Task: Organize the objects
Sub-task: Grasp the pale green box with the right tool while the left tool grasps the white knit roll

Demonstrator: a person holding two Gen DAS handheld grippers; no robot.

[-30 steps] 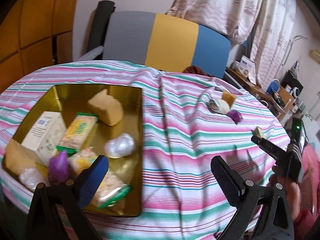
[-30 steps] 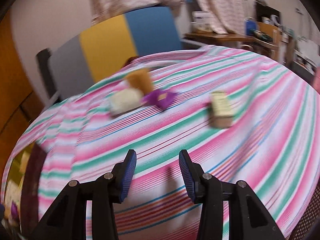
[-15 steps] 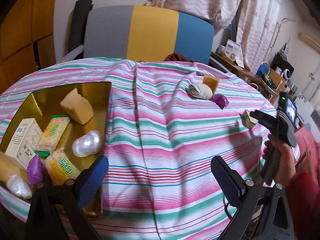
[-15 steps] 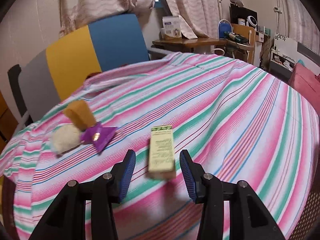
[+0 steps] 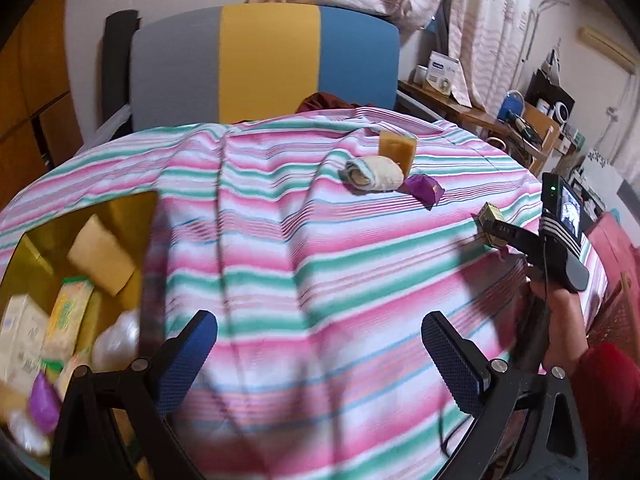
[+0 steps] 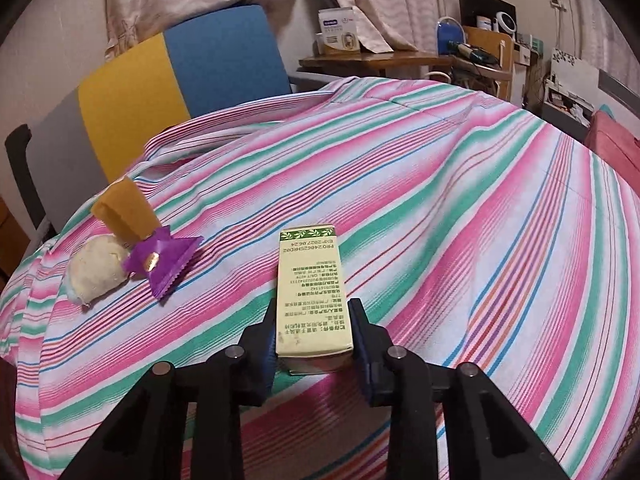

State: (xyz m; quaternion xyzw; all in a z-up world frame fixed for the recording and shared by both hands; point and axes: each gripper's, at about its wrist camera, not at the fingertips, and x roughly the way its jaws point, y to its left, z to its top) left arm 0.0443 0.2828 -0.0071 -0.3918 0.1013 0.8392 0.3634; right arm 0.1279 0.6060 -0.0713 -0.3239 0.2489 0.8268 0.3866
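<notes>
On the striped counter (image 6: 460,168), our right tongs (image 6: 314,330) clench a pale box (image 6: 310,284). Our left tongs (image 5: 320,356) hang released. The gold tin (image 5: 132,216) already holds several snacks; a purple candy (image 6: 162,258) and two other wrapped snacks remain outside.

Both wrist views look obliquely down, close, sharing striped tablecloth (image 5: 320,240).

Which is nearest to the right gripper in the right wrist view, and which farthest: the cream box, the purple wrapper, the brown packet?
1. Cream box: between the right gripper's pads.
2. Purple wrapper: up-left of it.
3. Brown packet: farther up-left, behind the wrapper.
</notes>
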